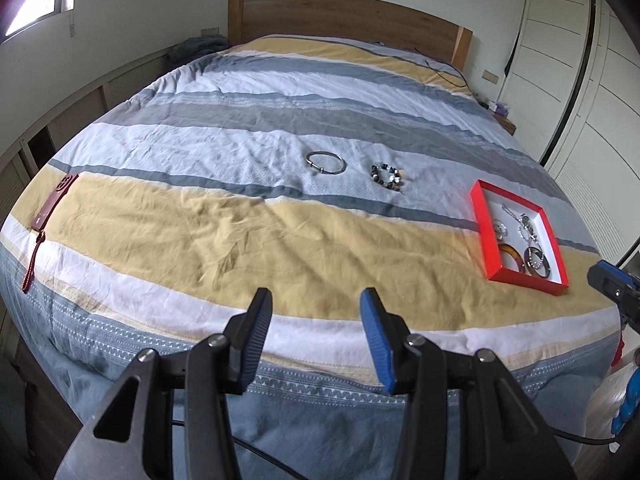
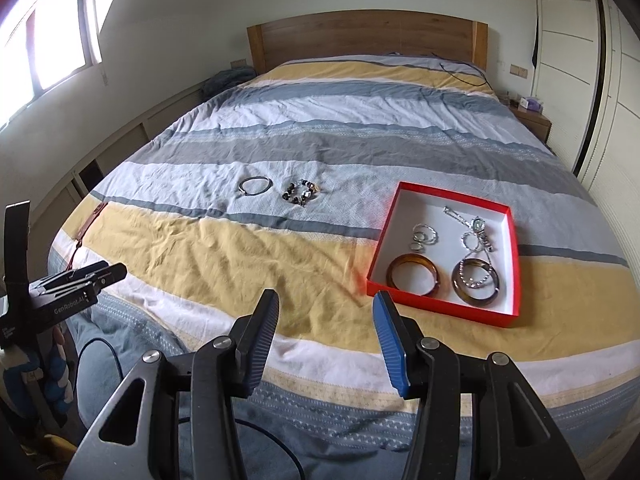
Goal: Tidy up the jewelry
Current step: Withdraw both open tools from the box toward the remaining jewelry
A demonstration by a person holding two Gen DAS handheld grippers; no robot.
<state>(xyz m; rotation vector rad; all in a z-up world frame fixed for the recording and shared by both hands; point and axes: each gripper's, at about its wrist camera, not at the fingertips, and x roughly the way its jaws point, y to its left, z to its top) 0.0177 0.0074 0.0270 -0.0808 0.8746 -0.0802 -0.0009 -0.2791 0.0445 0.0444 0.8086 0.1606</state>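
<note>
- The left gripper [image 1: 316, 308] has its jaws apart with nothing between them, hanging above the near edge of the striped bedcover [image 1: 224, 240], touching nothing.
- The right gripper [image 2: 326, 312] likewise stands parted and empty, over the yellow band just short of the red box [image 2: 442, 306].
- Two loose pieces lie on the cover beyond the grippers: one plain metal bangle [image 1: 326, 163] and one beaded bracelet [image 1: 389, 176] just beside it, apart from each other.
- The red box, white inside, sits flat on the bed to the right and holds two wide bangles side by side at its near end: an amber bangle [image 2: 414, 276] and a darker bangle [image 2: 476, 280] with a bead chain draped across it.
- Behind them lie a small cluster of silver rings [image 2: 424, 238] and a tangle of chains (count unclear).
- One red strap [image 1: 50, 208] lies at the bed's left edge.
</note>
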